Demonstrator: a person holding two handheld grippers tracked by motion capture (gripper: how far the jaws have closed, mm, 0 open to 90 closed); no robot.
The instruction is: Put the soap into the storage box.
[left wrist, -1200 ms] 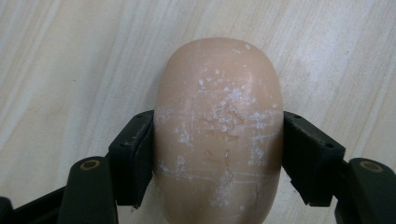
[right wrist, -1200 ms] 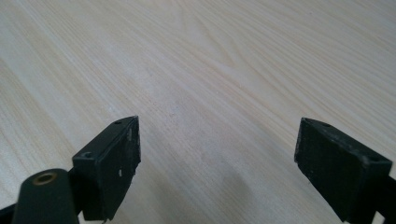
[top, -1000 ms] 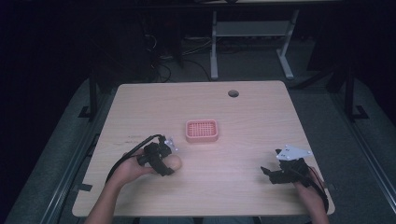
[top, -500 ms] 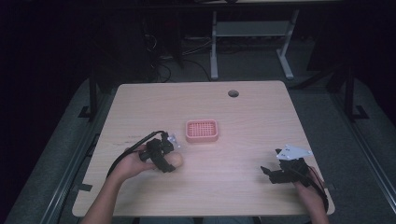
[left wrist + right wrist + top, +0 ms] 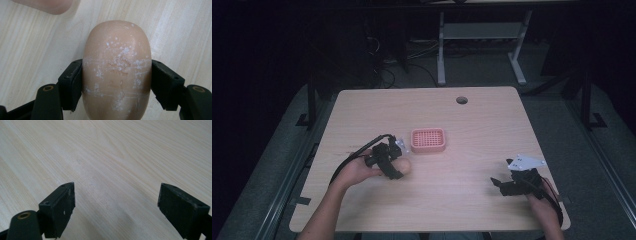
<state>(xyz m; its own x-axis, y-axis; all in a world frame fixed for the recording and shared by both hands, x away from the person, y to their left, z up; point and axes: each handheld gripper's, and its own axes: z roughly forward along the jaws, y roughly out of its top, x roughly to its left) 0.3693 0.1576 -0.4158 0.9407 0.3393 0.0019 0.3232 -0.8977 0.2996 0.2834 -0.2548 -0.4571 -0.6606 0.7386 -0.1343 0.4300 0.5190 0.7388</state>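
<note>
Gripping a tan oval bar of soap (image 5: 117, 72) across its waist, the left gripper (image 5: 116, 82) has both black jaws pressed flat against the bar's sides, as the left gripper view shows. Compared with a second ago, the hand has hardly travelled; from the high view it has only nudged a little toward the pink soap dish (image 5: 428, 140), which sits just beyond it at about one o'clock. To me that reads as the grasp being settled and the carry to the dish only starting. The soap (image 5: 404, 167) hangs close above the wooden table (image 5: 472, 120); I cannot tell if it touches. Away at four o'clock the right gripper (image 5: 116, 207) rests unchanged, jaws spread wide over bare wood with nothing between them.
</note>
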